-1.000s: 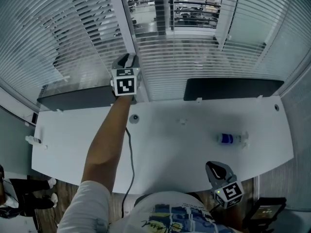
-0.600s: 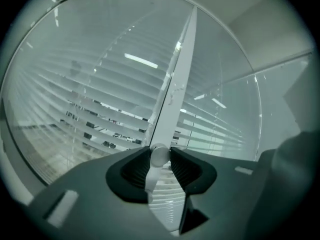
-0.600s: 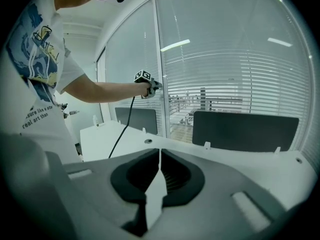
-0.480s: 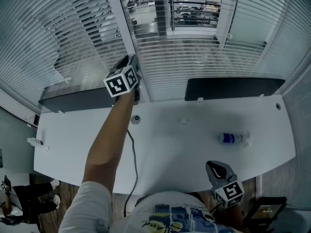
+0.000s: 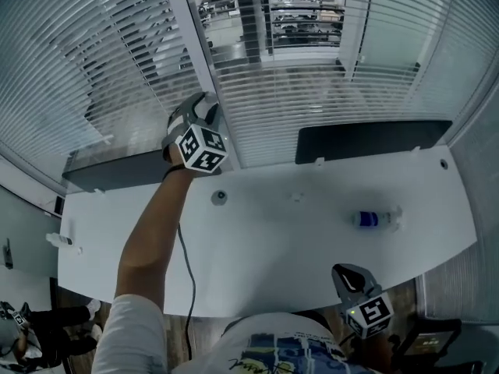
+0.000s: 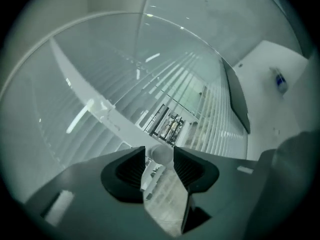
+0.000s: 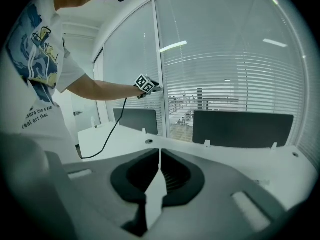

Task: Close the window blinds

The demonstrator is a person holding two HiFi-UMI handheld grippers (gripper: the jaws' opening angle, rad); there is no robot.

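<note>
Left tongs (image 5: 207,101) at 11 o'clock, just opening, now wide. Right tongs (image 7: 159,156) at 5 o'clock over worktop (image 5: 273,248), shut, empty. Blinds (image 5: 312,107) at 12 o'clock, slats part open. Tilt wand (image 6: 161,154) unclamped between left jaws. Risk: wand swinging clear, regrip missed.

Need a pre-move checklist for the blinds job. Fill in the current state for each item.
1. Wand between the left gripper jaws: ok. The jaws have just been opening, and the pads look barely off it.
2. Blinds closed: not ok. The space beyond shows through the upper slats.
3. Right gripper idle: ok. It is shut and empty, at the desk's near edge.
4. Bottle out of the way: ok. It lies on the desk, apart from both grippers.
5. Turn left in the wand: cannot tell.
</note>
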